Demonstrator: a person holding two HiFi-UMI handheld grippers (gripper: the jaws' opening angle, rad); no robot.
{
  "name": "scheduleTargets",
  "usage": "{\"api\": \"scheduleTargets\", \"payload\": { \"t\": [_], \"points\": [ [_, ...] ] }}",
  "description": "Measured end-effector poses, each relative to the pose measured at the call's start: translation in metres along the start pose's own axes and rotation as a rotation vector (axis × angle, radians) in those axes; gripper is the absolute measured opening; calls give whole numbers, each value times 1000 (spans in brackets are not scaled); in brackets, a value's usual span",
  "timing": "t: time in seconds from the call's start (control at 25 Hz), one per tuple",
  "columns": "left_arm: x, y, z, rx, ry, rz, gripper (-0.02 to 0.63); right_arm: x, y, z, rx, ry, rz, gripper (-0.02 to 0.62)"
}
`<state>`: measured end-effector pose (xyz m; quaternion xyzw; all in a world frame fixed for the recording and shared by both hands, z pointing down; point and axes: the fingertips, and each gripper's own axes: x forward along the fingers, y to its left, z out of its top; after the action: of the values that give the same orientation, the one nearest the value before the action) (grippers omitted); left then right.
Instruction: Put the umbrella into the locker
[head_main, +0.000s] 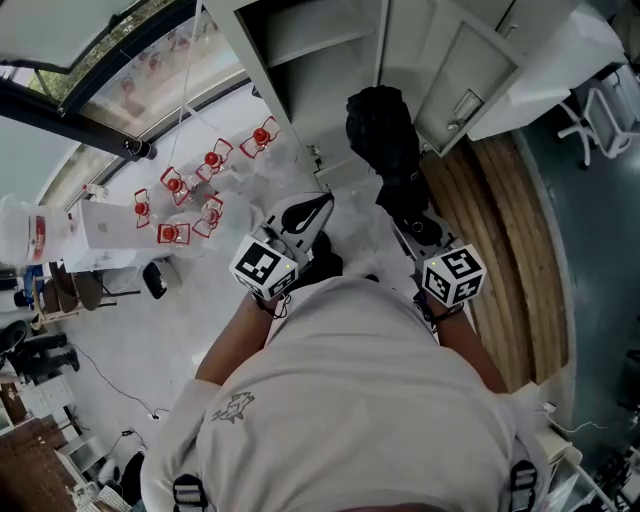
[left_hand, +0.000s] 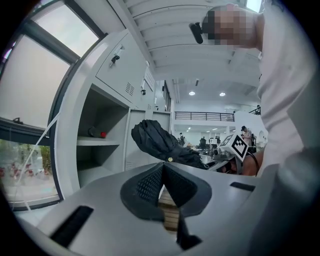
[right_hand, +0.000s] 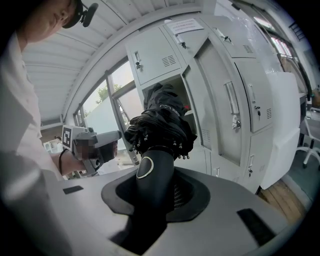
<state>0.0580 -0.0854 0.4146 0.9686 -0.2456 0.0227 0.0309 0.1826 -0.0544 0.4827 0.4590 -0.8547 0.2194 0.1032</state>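
Grey metal locker (head_main: 300, 60) stands open ahead of you, and the folded black umbrella (head_main: 385, 140) is raised just before its open compartment. Your right gripper (right_hand: 155, 175) clamps the umbrella's handle. Your left gripper (left_hand: 162, 167) has its jaws pressed together, empty.

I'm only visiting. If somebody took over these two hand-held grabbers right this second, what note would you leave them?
Right gripper: fingers shut on the handle of the folded black umbrella.
Left gripper: fingers together, nothing held.
Locker: one compartment stands open, with the umbrella held up in front of it, not yet inside.
Done: umbrella in hand, door open.
Left: set the umbrella inside the open compartment, then let go.
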Motion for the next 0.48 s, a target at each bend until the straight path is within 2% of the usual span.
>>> {"api": "scheduleTargets", "payload": {
  "t": [0.48],
  "points": [
    [5,108,5,52,8,-85,11,104,-14,25,66,17,-71,129]
  ]
}}
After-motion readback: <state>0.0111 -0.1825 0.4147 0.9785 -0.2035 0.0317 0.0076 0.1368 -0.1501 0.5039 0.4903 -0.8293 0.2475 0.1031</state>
